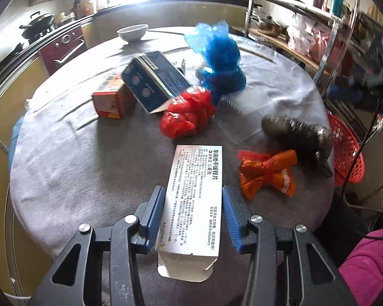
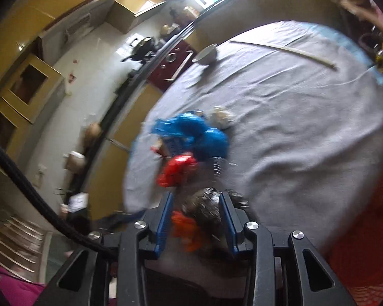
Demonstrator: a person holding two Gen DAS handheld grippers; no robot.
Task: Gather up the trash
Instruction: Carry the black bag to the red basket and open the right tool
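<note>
The white medicine box (image 1: 194,204) lies lengthwise between the left gripper (image 1: 193,216) jaws, clenched on its sides; the red basket (image 1: 347,150) sits to its right. The right gripper (image 2: 195,219) jaws clasp a dark crumpled wad (image 2: 204,206).

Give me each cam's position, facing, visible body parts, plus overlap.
Left wrist: on left gripper, looking down across the grey-clothed round table; fingers clamp a white printed medicine box; pink sleeve shows.
Right wrist: on right gripper, tilted, blurred; fingers grip a dark crumpled bag.
Shared: blue plastic bag, red plastic bag, white bowl.
</note>
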